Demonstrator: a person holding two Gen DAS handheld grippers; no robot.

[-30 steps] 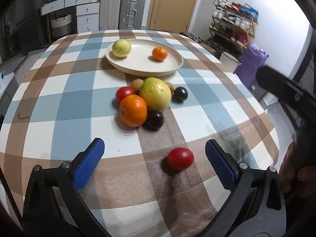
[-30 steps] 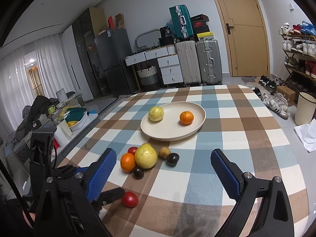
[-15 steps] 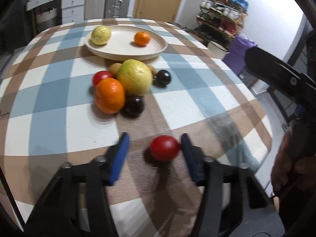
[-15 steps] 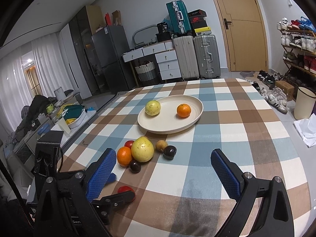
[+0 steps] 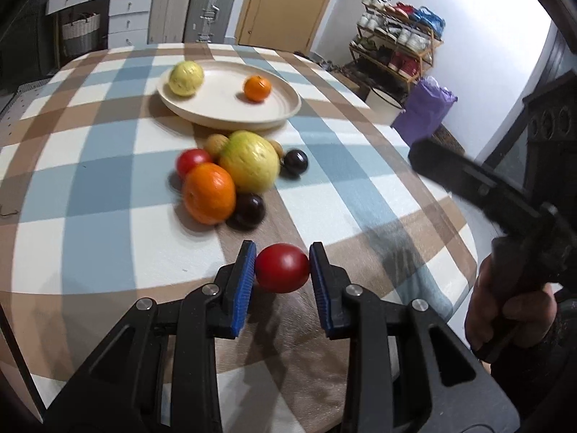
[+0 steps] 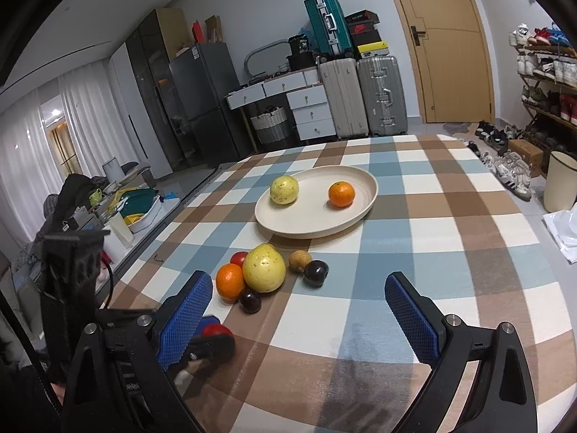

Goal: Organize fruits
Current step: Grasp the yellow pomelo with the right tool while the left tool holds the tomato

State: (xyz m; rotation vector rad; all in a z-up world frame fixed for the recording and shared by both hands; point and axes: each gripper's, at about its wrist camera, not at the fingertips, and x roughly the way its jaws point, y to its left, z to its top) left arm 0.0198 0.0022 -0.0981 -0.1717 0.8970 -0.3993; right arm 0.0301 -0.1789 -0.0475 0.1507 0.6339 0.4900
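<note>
My left gripper (image 5: 283, 270) is shut on a red tomato (image 5: 282, 267) near the table's front edge; both blue pads touch its sides. The tomato also shows in the right wrist view (image 6: 215, 330), partly hidden. Beyond it lies a fruit cluster: an orange (image 5: 208, 198), a large yellow-green fruit (image 5: 250, 166), a second tomato (image 5: 191, 160), two dark plums (image 5: 250, 209) and small brown fruits. A cream plate (image 5: 230, 117) holds a yellow fruit (image 5: 186, 78) and a small orange (image 5: 257, 88). My right gripper (image 6: 299, 321) is open and empty above the table.
The checked tablecloth (image 6: 450, 231) covers a round table. The right gripper's handle and hand (image 5: 505, 310) show at the left wrist view's right edge. Suitcases (image 6: 364, 97), drawers, a shoe rack (image 6: 544, 83) and a bin stand beyond the table.
My left gripper moved forward around the lone tomato and closed from wide open onto it. The right gripper stayed open and drifted slightly nearer the table.
</note>
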